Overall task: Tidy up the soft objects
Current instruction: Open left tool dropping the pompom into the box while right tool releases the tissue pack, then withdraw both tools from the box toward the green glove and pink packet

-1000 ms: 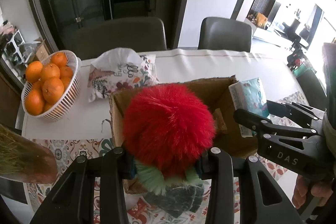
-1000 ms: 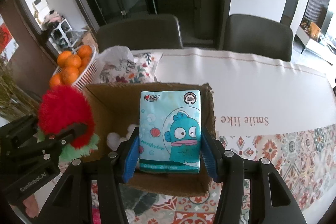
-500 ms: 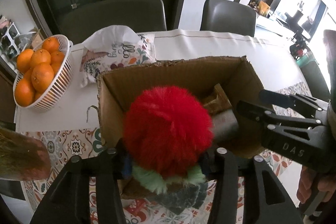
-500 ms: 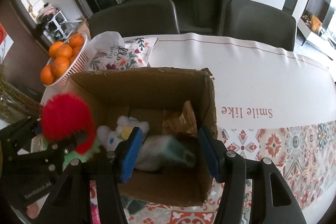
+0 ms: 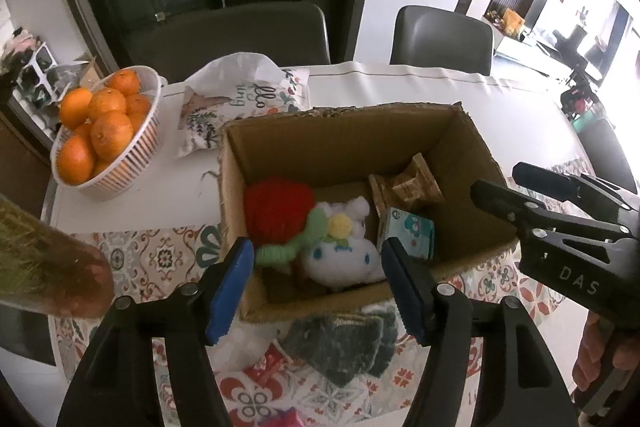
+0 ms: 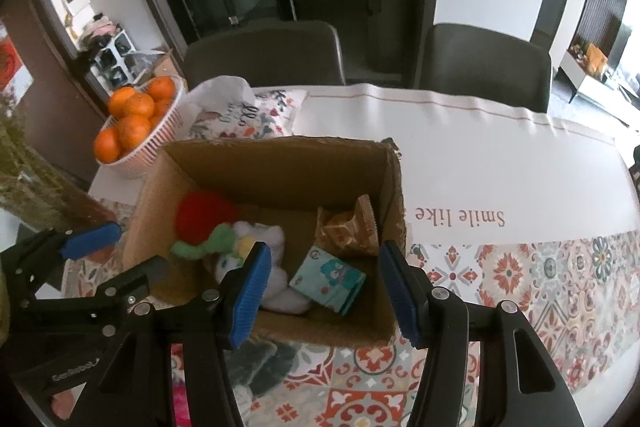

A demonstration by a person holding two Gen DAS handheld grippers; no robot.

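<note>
The red pompom toy (image 5: 280, 213) and tissue pack (image 6: 328, 279) are seen lying in the cardboard box (image 5: 344, 139), just beyond both tools. The left gripper (image 5: 318, 285) is spread empty, its jaws opening; the right gripper (image 6: 326, 297) is held apart, likely to clear the box.

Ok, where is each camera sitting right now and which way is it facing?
Left wrist: on the left gripper, tilted down into the cardboard box; its jaws are opening with nothing between them, and the right gripper and a hand show at right.
Right wrist: on the right gripper, tilted down over the same box; its jaws are empty, the left gripper shows at left.
Shared: box, red plush, white plush, tissue pack, orange basket, both chairs.
</note>
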